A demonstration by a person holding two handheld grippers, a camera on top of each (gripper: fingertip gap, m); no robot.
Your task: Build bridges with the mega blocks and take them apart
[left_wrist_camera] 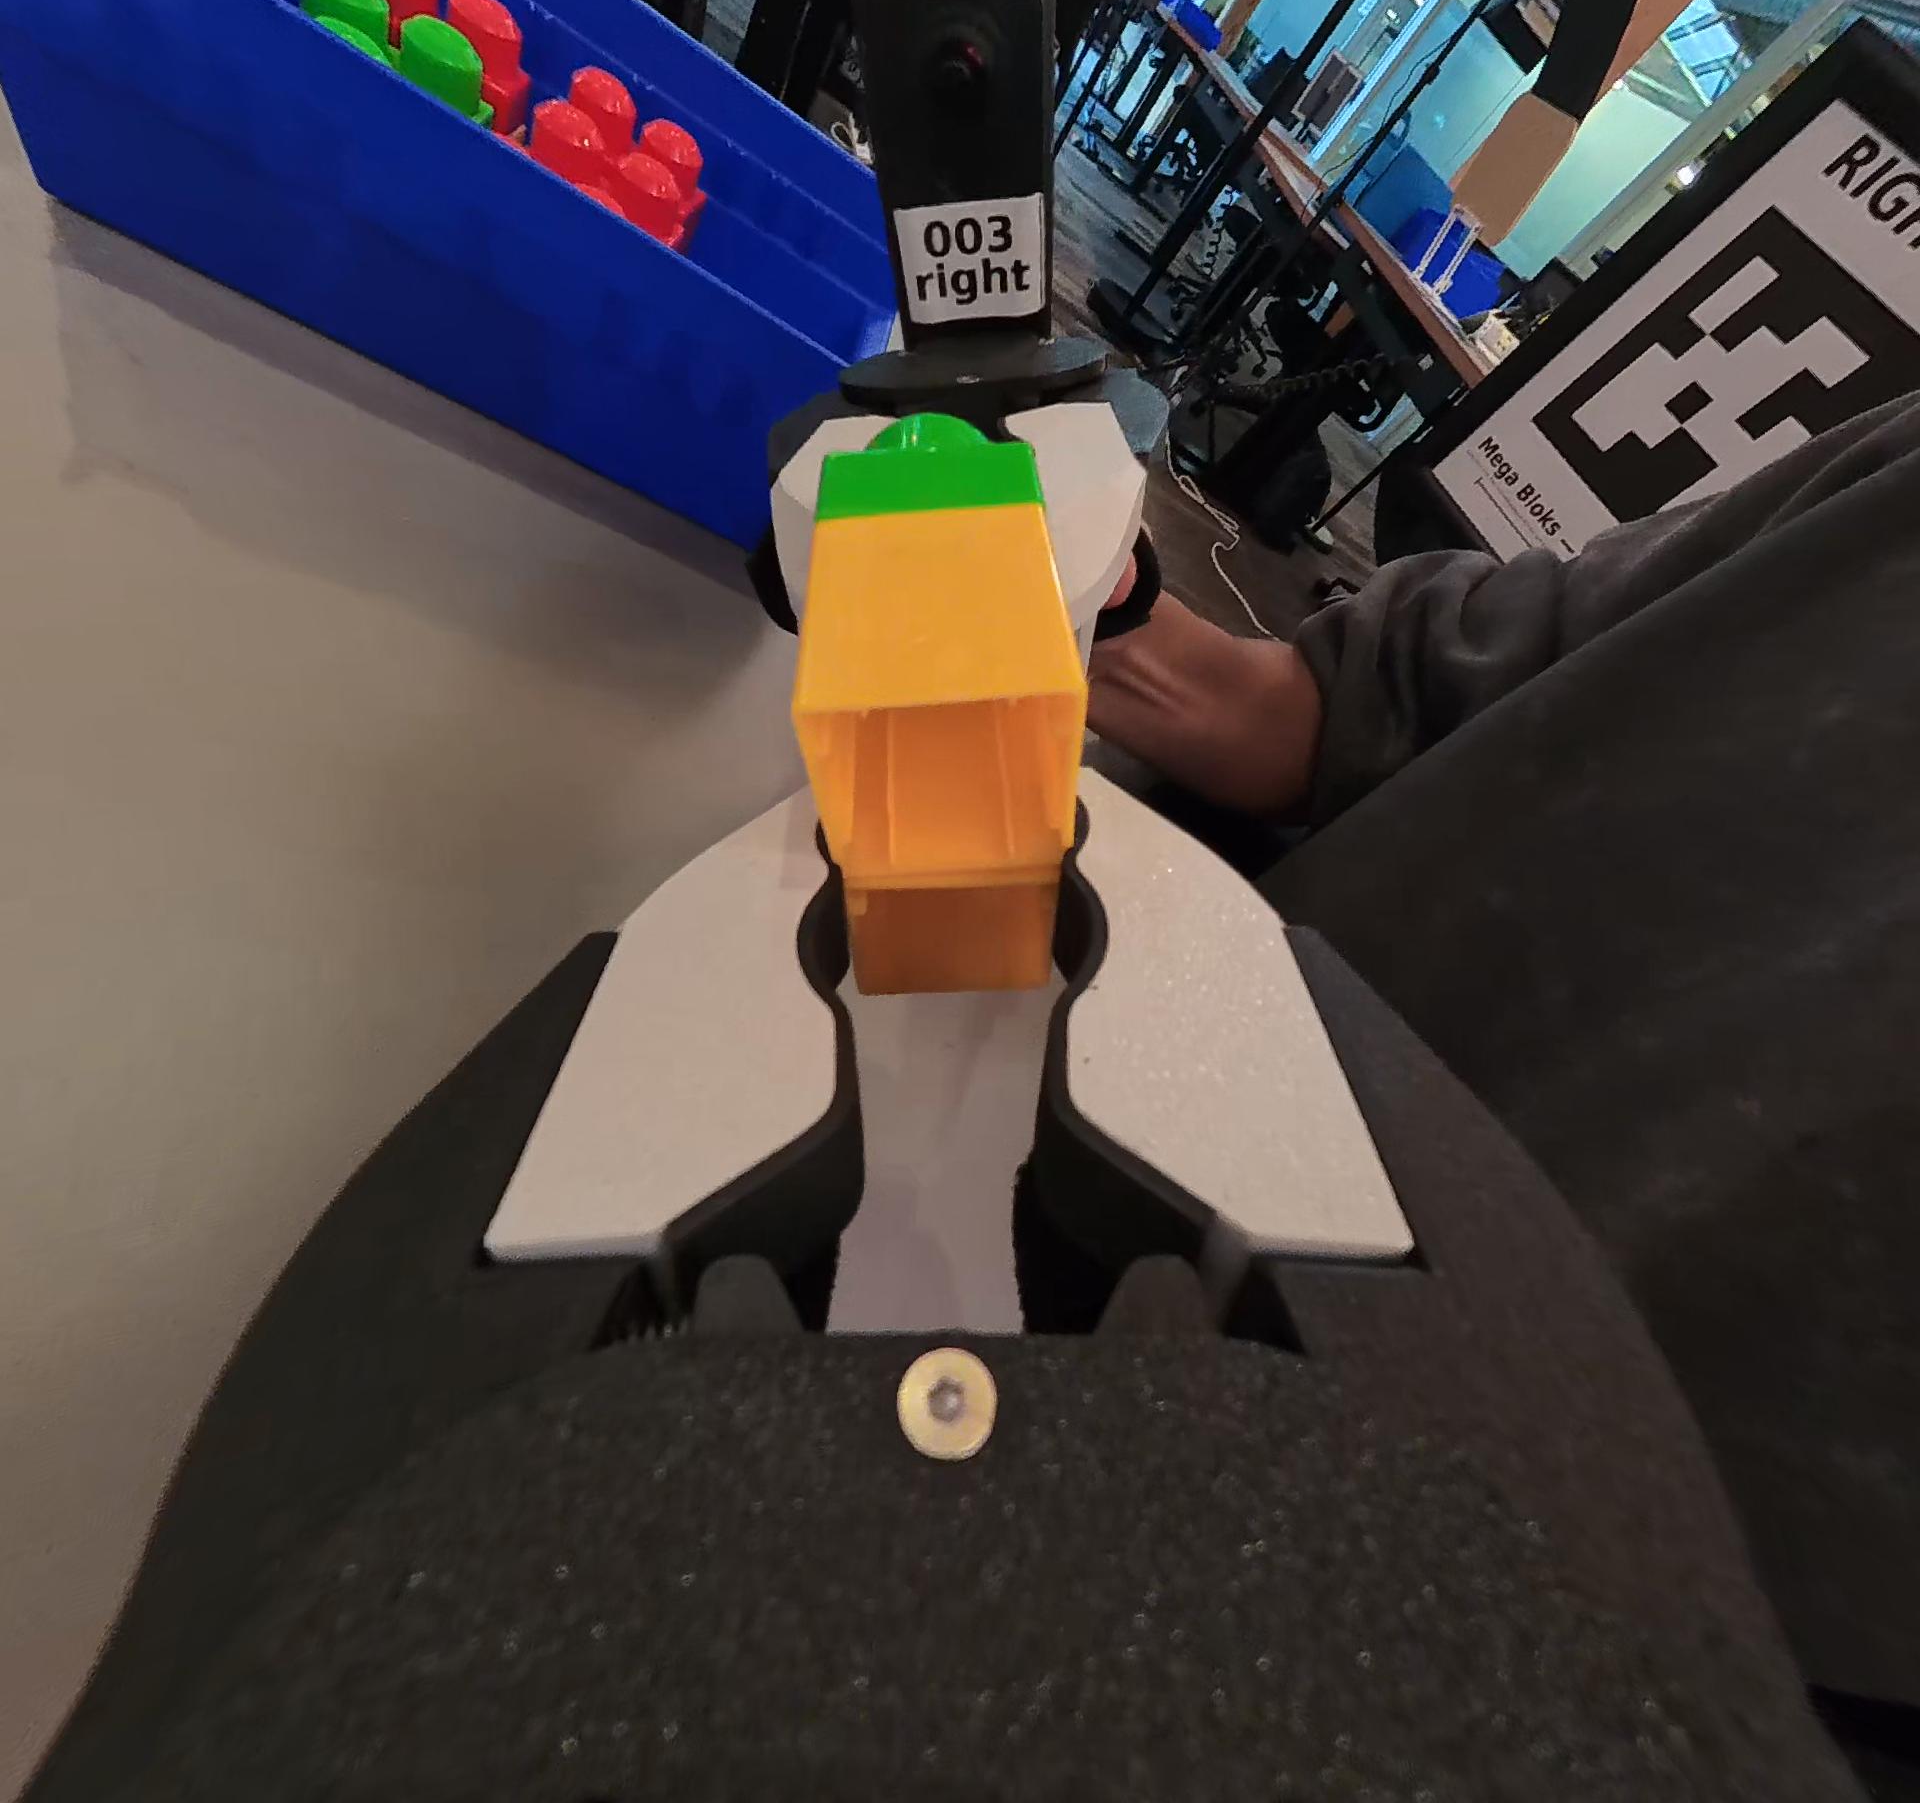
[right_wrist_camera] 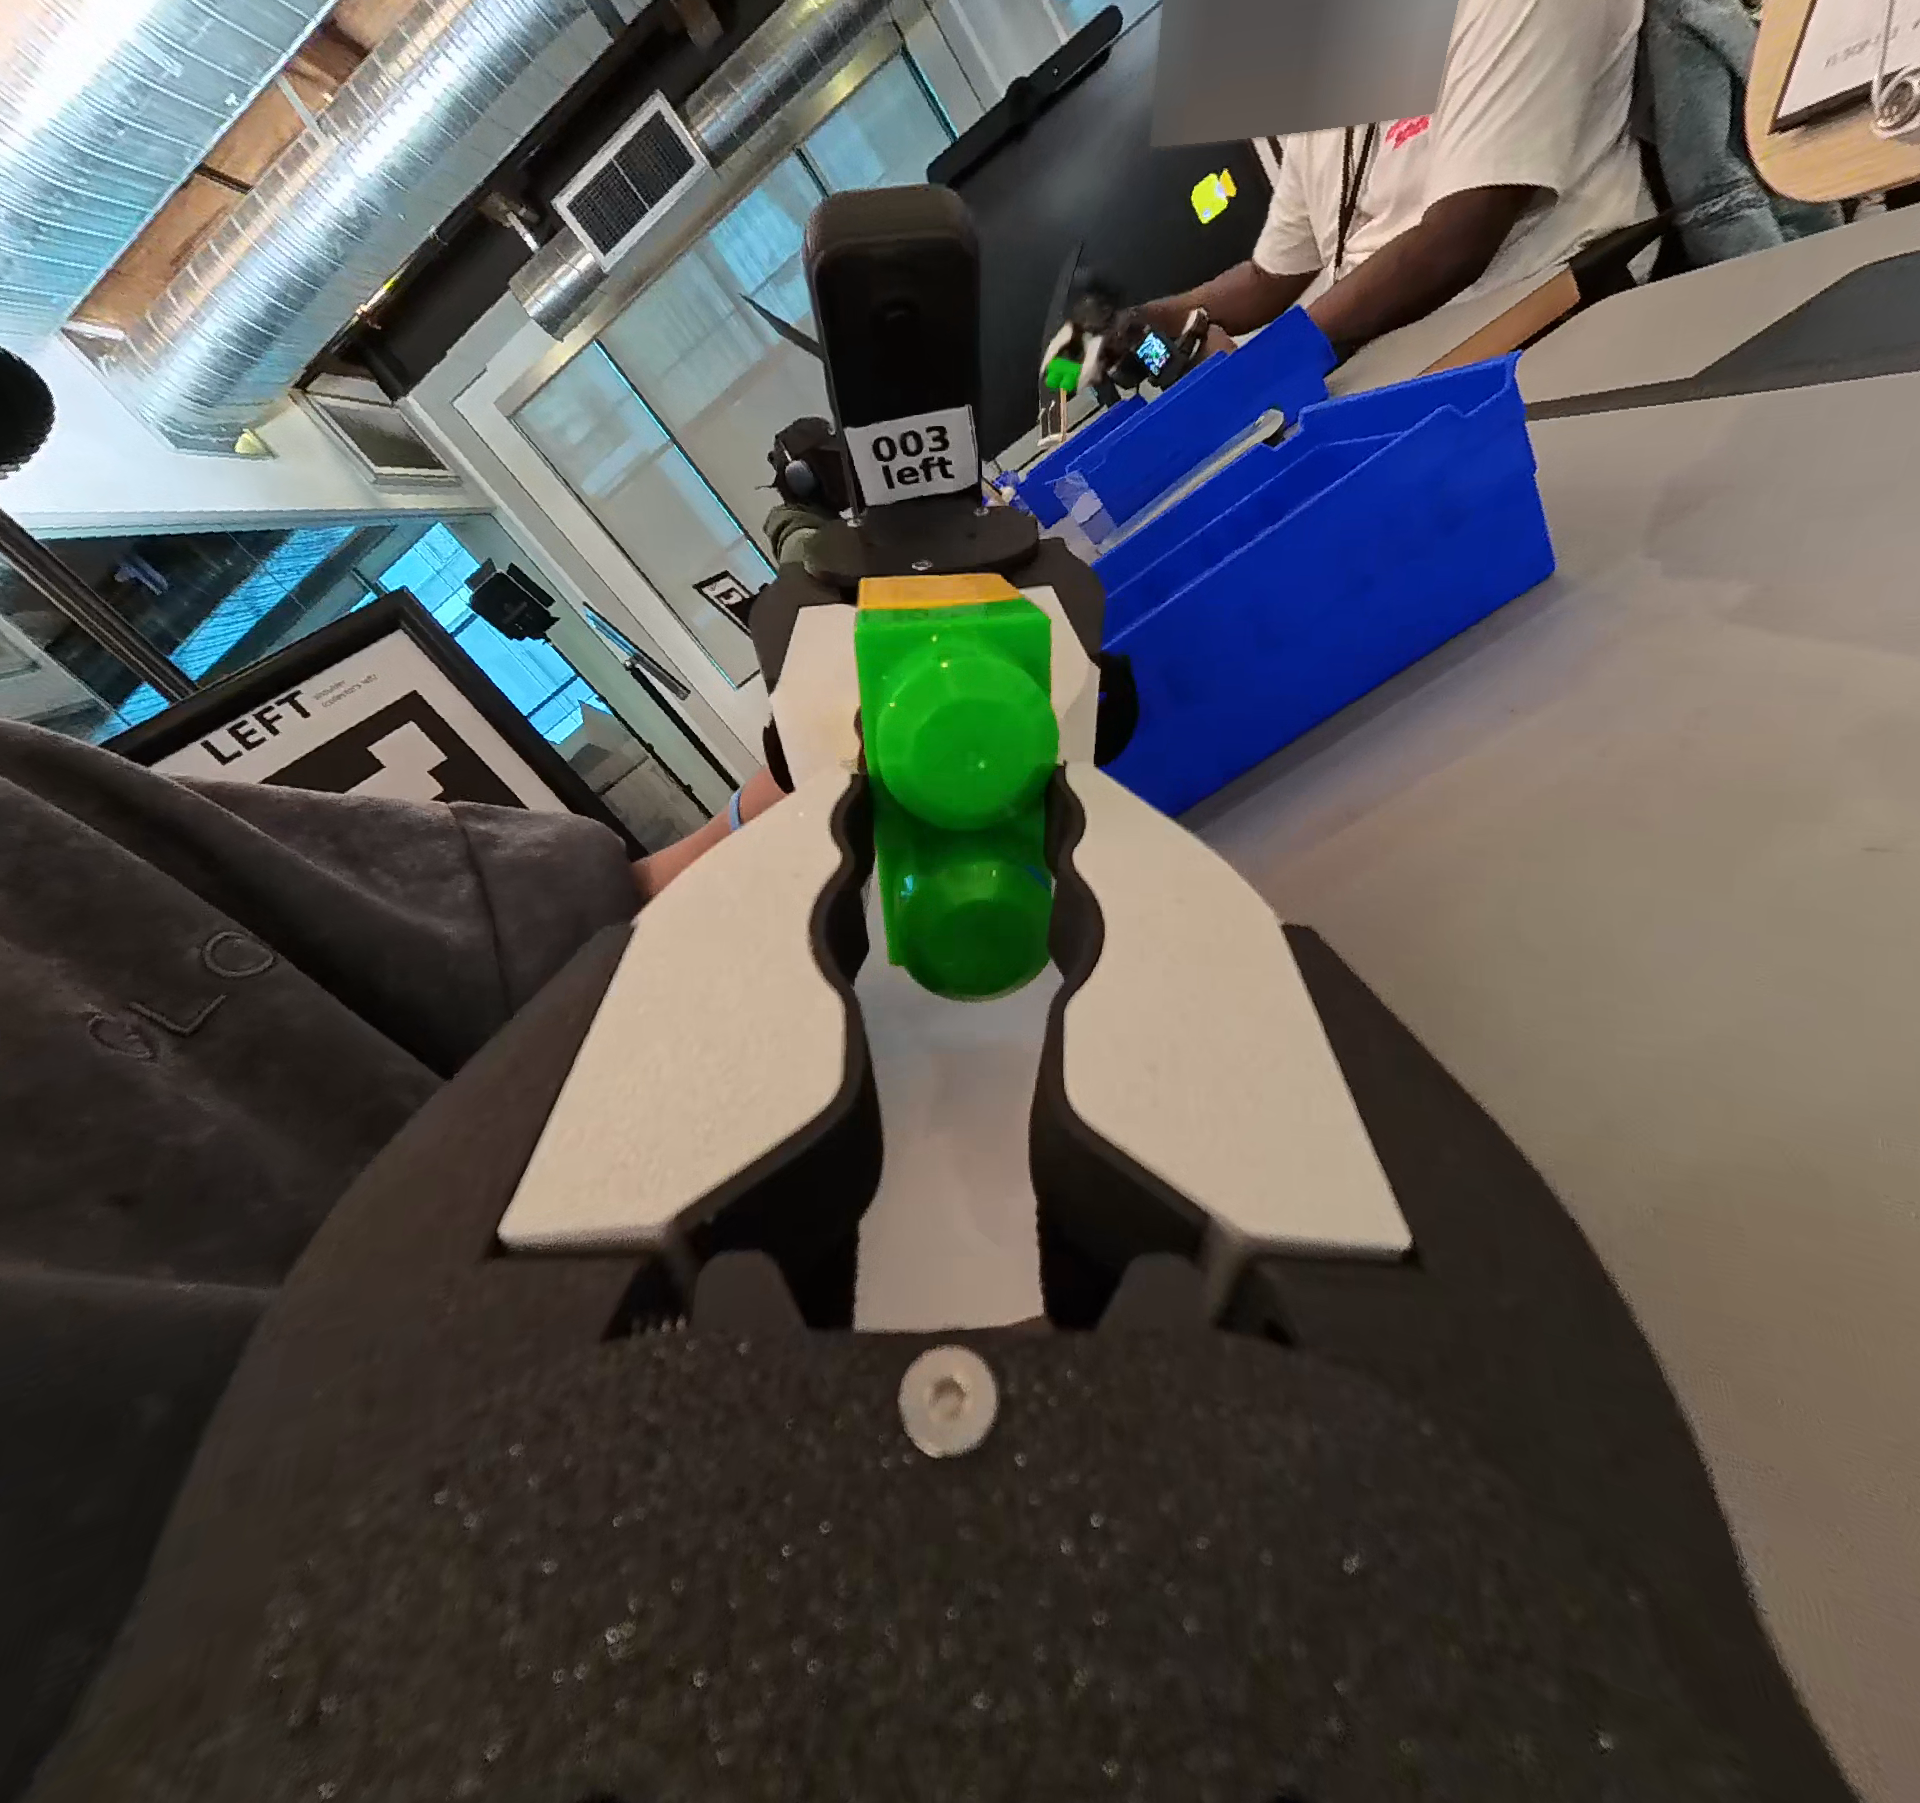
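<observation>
The left gripper (left_wrist_camera: 951, 906) is clamped on the yellow plastic block (left_wrist_camera: 935, 704), whose hollow underside faces back toward that gripper's camera. Straight ahead along the same line, the green two-stud plastic block (right_wrist_camera: 961, 818) is seated on the yellow one's far end, and the right gripper (right_wrist_camera: 956, 880) is closed on it from the opposite side, studs toward its own camera. The pair is held in the air above the grey table (left_wrist_camera: 312, 714), so the stack's long axis runs gripper to gripper; separating them probably means pulling apart along it.
</observation>
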